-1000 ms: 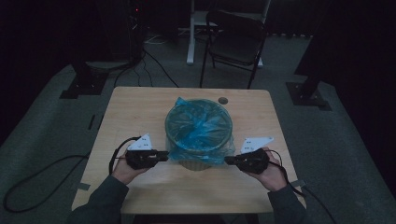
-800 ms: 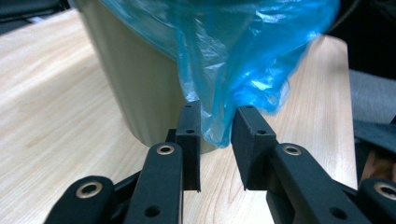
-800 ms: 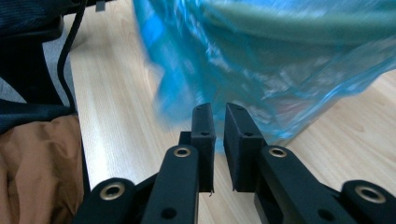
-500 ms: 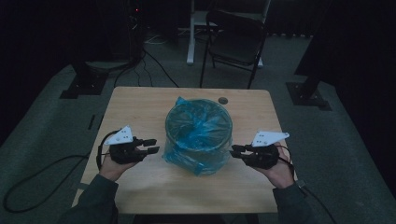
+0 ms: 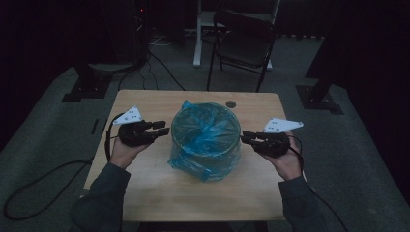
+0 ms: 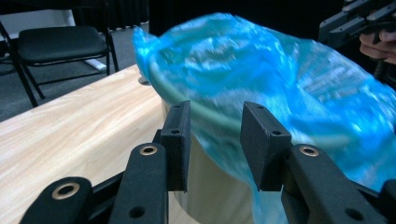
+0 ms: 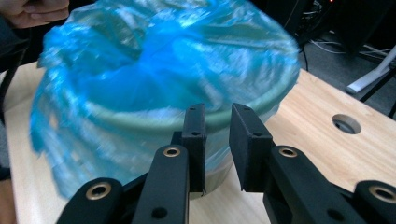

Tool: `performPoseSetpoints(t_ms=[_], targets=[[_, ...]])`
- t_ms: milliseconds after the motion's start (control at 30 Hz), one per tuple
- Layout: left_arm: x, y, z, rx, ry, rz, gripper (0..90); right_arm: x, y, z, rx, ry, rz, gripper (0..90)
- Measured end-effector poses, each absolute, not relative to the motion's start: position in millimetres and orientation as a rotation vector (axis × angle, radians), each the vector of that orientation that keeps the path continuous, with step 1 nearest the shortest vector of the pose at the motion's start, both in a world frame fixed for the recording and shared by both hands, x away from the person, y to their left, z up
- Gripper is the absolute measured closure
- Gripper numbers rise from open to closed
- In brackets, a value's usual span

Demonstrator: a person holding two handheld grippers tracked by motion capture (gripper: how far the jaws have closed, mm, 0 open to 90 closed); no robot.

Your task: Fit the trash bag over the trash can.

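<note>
Two grippers are standing off the bin (image 5: 205, 140) right now, one on each side of it, and I am reading this as the break between grips in fitting the blue bag (image 5: 209, 126) over it. The bin is sitting near the middle of the table (image 5: 145, 193), with the bag draped over its rim and hanging loosely down its near side. My left gripper (image 5: 164, 127) is hovering just left of the bin; its jaws have just been opening and are now standing partly apart with nothing between them. My right gripper (image 5: 245, 137) is hovering just right of the bin; its jaws sprang apart and have just been narrowing a little, and they too are holding nothing.

Next, I judge, each gripper is needing a fresh pinch on the loose plastic below the rim, to draw it down evenly without tipping the bin.

The bag is blurring in both gripper views, so I am not making out its folds. The far side of the bin is hiding behind the plastic, and my forearms are running off the bottom edge of the high view.
</note>
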State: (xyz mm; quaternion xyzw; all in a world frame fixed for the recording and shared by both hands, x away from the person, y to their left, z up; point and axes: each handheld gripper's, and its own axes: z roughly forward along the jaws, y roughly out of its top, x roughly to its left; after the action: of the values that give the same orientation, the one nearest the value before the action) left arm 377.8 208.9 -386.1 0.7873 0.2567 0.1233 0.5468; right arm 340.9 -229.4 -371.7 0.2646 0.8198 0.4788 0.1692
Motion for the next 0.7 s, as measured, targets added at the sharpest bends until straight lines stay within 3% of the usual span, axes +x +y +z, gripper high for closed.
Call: performPoseSetpoints(t_ms=[700], targets=[[439.4,162.4,-376.8,1.942,0.703,0.312,60.9,402.9,-215.1,-368.5,0.873,2.269,1.369,75.7]])
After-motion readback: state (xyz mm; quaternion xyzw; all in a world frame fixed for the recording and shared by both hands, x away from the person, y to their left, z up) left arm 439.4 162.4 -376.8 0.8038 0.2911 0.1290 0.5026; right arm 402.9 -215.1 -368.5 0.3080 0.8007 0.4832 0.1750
